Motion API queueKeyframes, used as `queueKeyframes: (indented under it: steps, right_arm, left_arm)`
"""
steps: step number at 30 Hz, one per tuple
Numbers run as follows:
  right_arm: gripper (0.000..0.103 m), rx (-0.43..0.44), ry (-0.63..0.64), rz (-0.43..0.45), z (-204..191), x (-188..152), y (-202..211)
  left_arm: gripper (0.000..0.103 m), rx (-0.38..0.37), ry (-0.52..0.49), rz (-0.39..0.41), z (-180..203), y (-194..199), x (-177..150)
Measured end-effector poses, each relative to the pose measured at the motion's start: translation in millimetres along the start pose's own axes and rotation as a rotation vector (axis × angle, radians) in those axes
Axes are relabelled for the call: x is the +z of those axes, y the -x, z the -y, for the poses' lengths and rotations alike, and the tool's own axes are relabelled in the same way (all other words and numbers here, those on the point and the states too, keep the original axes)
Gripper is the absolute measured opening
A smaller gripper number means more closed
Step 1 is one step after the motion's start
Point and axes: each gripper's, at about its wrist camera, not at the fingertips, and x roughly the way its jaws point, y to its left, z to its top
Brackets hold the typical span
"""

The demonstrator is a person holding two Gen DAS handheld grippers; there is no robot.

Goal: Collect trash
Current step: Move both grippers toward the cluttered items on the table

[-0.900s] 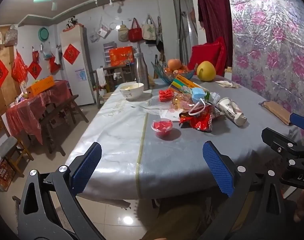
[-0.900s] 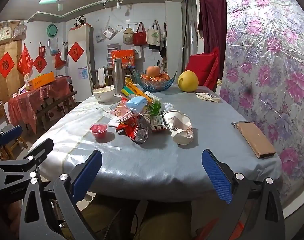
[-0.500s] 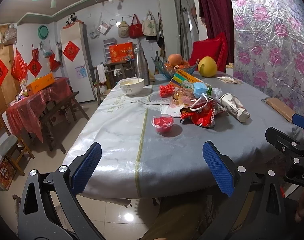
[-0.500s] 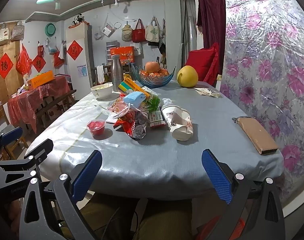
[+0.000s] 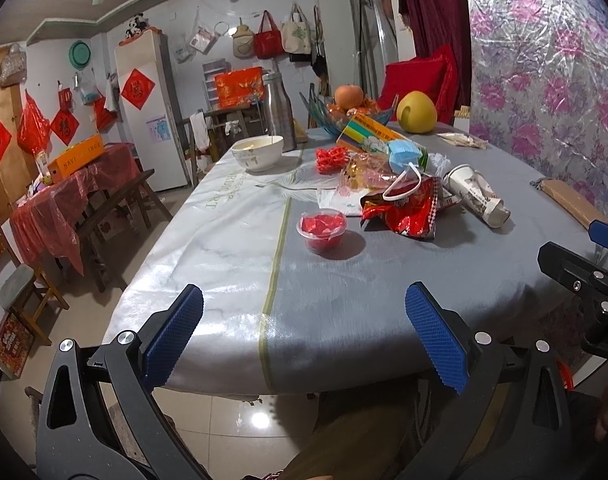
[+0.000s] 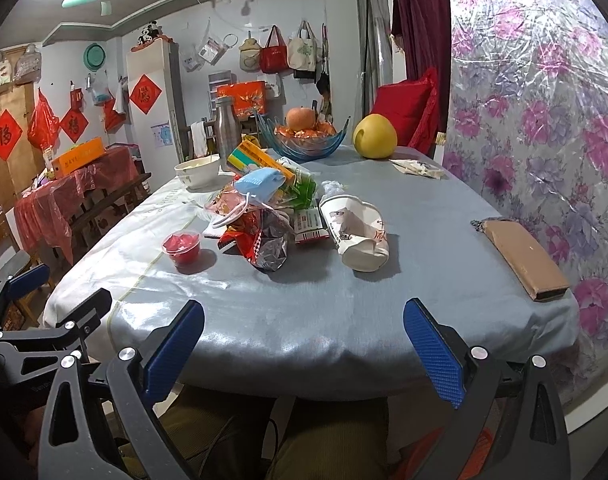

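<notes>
A heap of trash lies mid-table: a red snack wrapper (image 5: 408, 212) (image 6: 260, 236), a blue face mask (image 5: 404, 152) (image 6: 260, 182), a tipped white paper cup (image 5: 478, 196) (image 6: 356, 230) and a small plastic cup of red scraps (image 5: 323, 230) (image 6: 182, 246). My left gripper (image 5: 304, 332) is open and empty, at the table's near edge. My right gripper (image 6: 304, 340) is open and empty, also at the near edge, short of the heap.
A grey-clothed round table (image 5: 232, 240) bears a white bowl (image 5: 258, 152), a steel bottle (image 5: 278, 112), a glass fruit bowl (image 6: 304, 140), a pomelo (image 6: 374, 136) and a brown wallet (image 6: 524, 256). A flowered wall (image 6: 544, 120) stands right; chairs and a red-covered table (image 5: 64, 196) left.
Both grippers have moved forward toward the table and risen slightly; the trash heap looks nearer. Both stay open and empty.
</notes>
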Motion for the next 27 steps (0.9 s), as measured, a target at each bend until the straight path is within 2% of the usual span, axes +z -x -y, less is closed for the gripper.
queueKeyframes:
  steps: [27]
  right_arm:
    - [0.098,0.008,-0.010,-0.013,3,-3,-16]
  left_arm:
    - [0.097,-0.002,-0.001,-0.047,4,-21,-4]
